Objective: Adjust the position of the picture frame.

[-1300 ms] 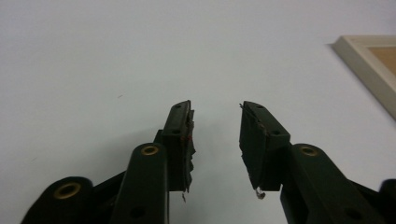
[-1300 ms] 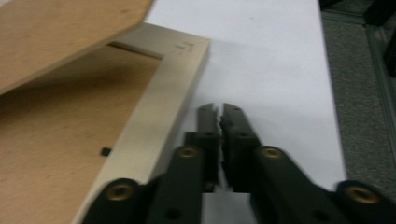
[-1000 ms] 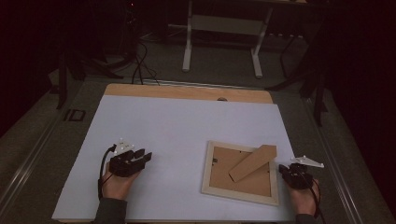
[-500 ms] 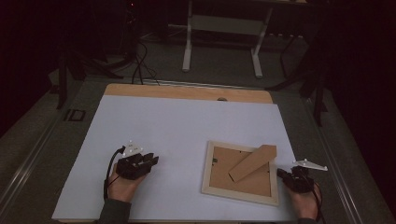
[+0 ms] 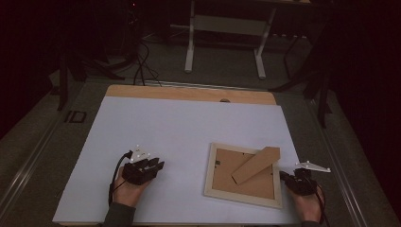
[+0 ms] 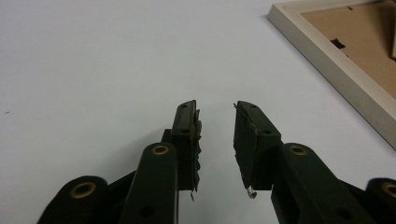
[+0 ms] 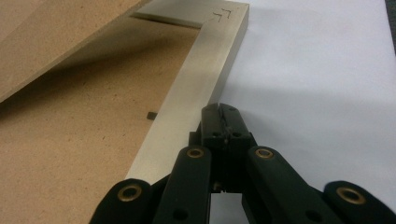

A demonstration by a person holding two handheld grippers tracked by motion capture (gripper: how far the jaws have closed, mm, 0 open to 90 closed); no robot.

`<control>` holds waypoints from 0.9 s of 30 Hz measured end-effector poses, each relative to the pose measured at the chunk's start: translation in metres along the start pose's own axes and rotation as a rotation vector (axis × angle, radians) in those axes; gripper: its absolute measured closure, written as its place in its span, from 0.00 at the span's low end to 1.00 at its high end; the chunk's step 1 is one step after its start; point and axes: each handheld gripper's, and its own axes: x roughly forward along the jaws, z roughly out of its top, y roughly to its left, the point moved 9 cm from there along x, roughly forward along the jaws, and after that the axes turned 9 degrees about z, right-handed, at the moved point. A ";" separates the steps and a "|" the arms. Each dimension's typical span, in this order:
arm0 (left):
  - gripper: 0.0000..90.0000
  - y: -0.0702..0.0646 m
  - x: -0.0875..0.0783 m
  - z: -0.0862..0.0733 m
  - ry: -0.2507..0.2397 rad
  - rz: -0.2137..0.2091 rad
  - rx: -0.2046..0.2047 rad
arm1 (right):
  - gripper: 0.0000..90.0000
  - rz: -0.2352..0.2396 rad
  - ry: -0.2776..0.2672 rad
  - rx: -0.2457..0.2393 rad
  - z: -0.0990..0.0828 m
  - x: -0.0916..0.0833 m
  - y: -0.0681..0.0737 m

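A pale wooden picture frame (image 7: 205, 70), lying back-up, bears a small pencilled mark, unreadable, on the corner ahead of the right hand-held gripper (image 7: 223, 111), whose jaws are together beside its rail. The left hand-held gripper (image 6: 215, 109) has just been closing, jaws apart on nothing, frame off to its right on the white surface (image 5: 179, 127).

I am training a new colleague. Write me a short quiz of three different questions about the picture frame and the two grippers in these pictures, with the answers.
1. True or false: the picture frame lies with its brown backing up.
2. Which gripper has its tips at the frame's pale wooden rim? A) left gripper B) right gripper C) both
3. Fill in: between the left gripper's jaws there is ____.

Key
1. True; its brown stand leg lies slanted across the backing.
2. B; its jaws are shut together, at the rim's outer edge.
3. Nothing; they stand apart over the white table cover, having just been closing.
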 end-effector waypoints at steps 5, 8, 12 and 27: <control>0.79 -0.015 0.002 0.001 -0.007 -0.016 0.050 | 1.00 0.003 -0.004 0.002 0.001 0.001 0.000; 0.80 -0.022 0.004 0.002 -0.009 -0.027 0.065 | 1.00 0.014 -0.005 0.009 0.001 0.002 0.002; 0.84 -0.033 0.003 0.002 -0.015 -0.070 0.080 | 1.00 0.023 -0.004 0.006 0.002 0.003 0.004; 1.00 -0.075 0.005 -0.001 0.007 -0.190 0.170 | 1.00 0.031 -0.006 0.011 0.002 0.005 0.004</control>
